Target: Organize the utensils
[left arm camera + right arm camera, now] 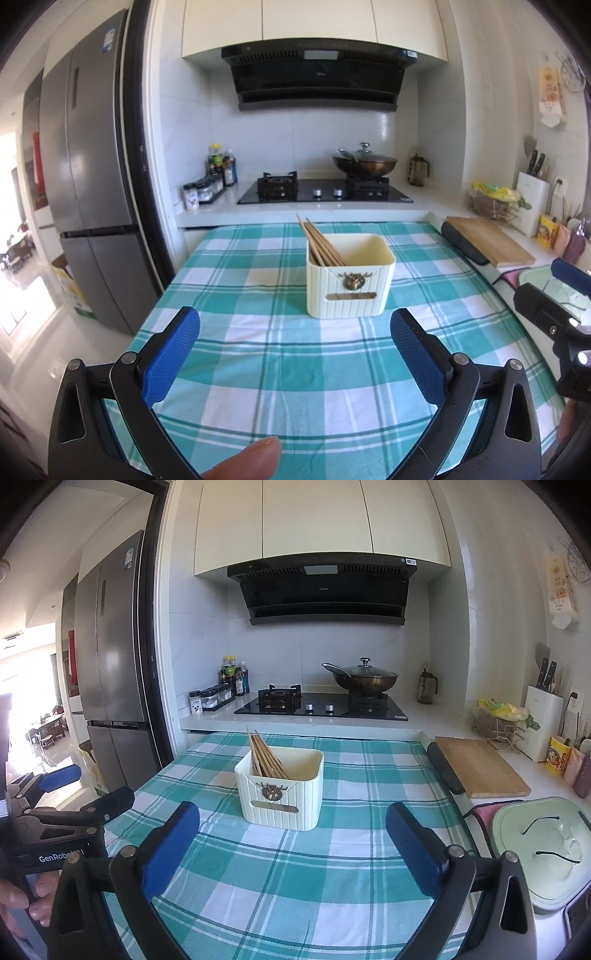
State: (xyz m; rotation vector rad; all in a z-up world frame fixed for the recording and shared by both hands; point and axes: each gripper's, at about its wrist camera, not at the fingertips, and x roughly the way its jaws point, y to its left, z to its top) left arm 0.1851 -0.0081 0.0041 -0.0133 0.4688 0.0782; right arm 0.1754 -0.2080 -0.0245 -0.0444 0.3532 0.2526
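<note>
A cream ribbed utensil box (350, 291) stands on the teal checked tablecloth (280, 373). Several wooden chopsticks (320, 243) lean in its left side. The box (282, 794) and chopsticks (266, 757) also show in the right wrist view. My left gripper (295, 328) is open and empty, held above the cloth short of the box. My right gripper (293, 823) is open and empty, also short of the box. Each gripper shows at the edge of the other's view: the right one (554, 295), the left one (62, 794).
A wooden cutting board (480, 768) lies right of the cloth. A pale green lidded pan (543, 845) sits at the near right. A gas stove with a wok (364, 679) stands behind, spice jars (212, 698) to its left. A grey fridge (92, 192) stands left.
</note>
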